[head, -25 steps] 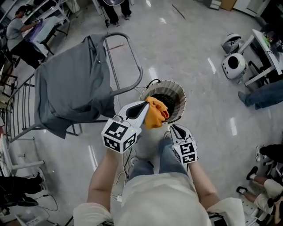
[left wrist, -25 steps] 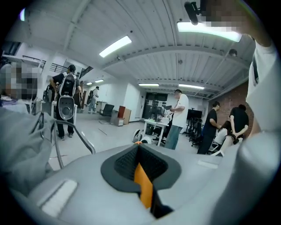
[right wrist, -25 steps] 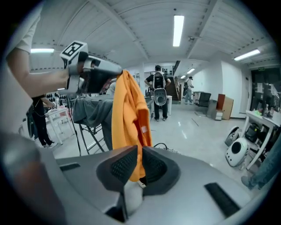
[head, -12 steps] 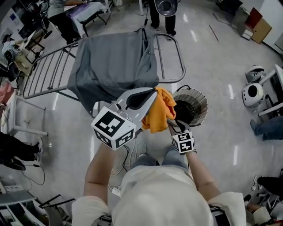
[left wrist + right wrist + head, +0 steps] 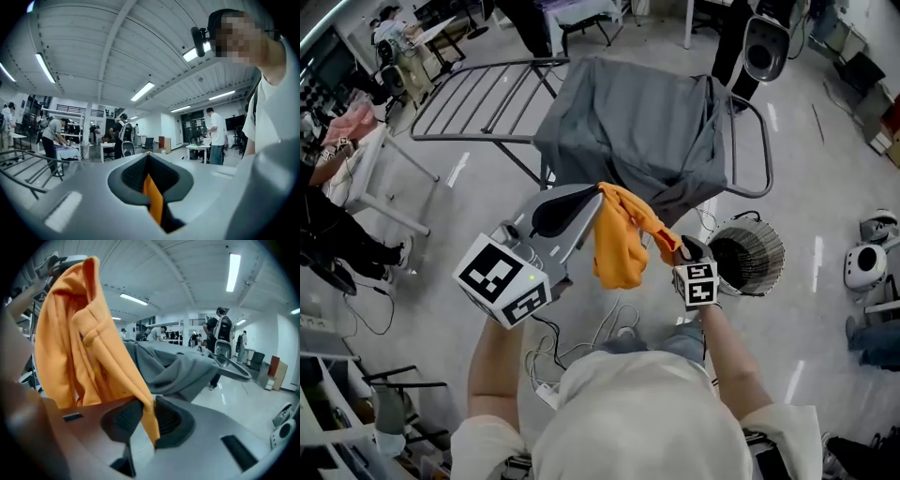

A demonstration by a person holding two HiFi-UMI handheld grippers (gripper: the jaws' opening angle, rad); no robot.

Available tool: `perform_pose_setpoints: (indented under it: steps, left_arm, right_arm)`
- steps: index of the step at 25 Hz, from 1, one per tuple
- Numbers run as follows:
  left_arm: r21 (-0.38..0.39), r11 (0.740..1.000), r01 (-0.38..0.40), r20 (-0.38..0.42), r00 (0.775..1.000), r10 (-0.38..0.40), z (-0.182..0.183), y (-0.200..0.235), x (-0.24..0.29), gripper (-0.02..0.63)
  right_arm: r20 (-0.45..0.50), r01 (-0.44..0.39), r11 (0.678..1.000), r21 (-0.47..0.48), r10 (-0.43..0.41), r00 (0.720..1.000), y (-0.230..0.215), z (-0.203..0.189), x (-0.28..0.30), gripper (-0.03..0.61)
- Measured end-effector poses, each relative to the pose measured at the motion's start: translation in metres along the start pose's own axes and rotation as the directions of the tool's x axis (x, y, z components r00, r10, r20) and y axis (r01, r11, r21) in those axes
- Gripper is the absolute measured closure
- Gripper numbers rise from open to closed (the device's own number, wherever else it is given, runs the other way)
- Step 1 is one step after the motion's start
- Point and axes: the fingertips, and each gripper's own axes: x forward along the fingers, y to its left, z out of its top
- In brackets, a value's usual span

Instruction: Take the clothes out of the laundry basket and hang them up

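Hanging above the floor between the two tools, the orange garment [image 5: 619, 248] droops in a loose bunch in front of the person, with one corner at each side. The left hand-held gripper [image 5: 598, 190] is clamped tight on the garment's upper corner; in the left gripper view only a thin orange strip [image 5: 152, 199] shows, squeezed between its closed jaws. The right hand-held gripper [image 5: 682, 247] sits lower and to the right. In the right gripper view its jaws stand partly apart, having just been closing, with a fold of the orange cloth [image 5: 79, 348] hanging down between them and lying against one pad, while a gap shows on the other side. Just to the right of that gripper the round laundry basket [image 5: 778, 258] stands on the floor, dark inside. Beyond the garment a metal drying rack [image 5: 478, 94] stretches across the head view, and a grey garment [image 5: 637, 122] is already draped over its right end, its folds hanging down toward the orange one. Cables lie on the floor [image 5: 469, 216] near the person's feet.
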Motion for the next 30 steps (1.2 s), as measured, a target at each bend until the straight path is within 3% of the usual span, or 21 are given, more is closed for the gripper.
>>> perform_pose_setpoints:
  steps: [1, 4, 8, 11, 16, 24, 27, 30]
  left_arm:
    - [0.000, 1.000, -0.027, -0.002, 1.000, 0.027, -0.002, 0.010, -0.015, 0.601]
    - [0.011, 0.989, -0.150, -0.016, 0.988, 0.151, -0.008, 0.047, -0.060, 0.601]
    - [-0.009, 0.942, -0.336, -0.056, 0.940, 0.335, -0.023, 0.097, -0.129, 0.601]
    - [-0.016, 0.877, -0.480, -0.105, 0.873, 0.476, -0.044, 0.133, -0.181, 0.601]
    - [-0.048, 0.736, -0.675, -0.169, 0.732, 0.660, -0.080, 0.174, -0.250, 0.601]
    - [-0.134, 0.583, -0.801, -0.155, 0.598, 0.786, -0.099, 0.226, -0.302, 0.601]
    - [-0.136, 0.545, -0.828, -0.110, 0.559, 0.822, -0.087, 0.249, -0.316, 0.601]
    - [-0.131, 0.526, -0.840, -0.060, 0.537, 0.842, -0.068, 0.280, -0.323, 0.601]
  right_arm:
    - [0.008, -0.032, 0.999, -0.009, 0.032, 0.999, 0.013, 0.008, 0.006, 0.528]
    - [0.022, -0.115, 0.992, -0.054, 0.117, 0.993, 0.046, 0.035, 0.020, 0.541]
    - [0.063, -0.174, 0.978, -0.115, 0.182, 0.981, 0.077, 0.081, 0.027, 0.545]
    - [0.112, -0.230, 0.958, -0.169, 0.250, 0.962, 0.099, 0.127, 0.028, 0.545]
    - [0.177, -0.314, 0.908, -0.276, 0.369, 0.912, 0.124, 0.207, 0.031, 0.546]
    - [0.223, -0.344, 0.833, -0.433, 0.469, 0.855, 0.156, 0.352, 0.072, 0.546]
    - [0.252, -0.337, 0.800, -0.497, 0.504, 0.826, 0.173, 0.405, 0.090, 0.545]
    - [0.271, -0.312, 0.774, -0.552, 0.520, 0.810, 0.190, 0.453, 0.110, 0.546]
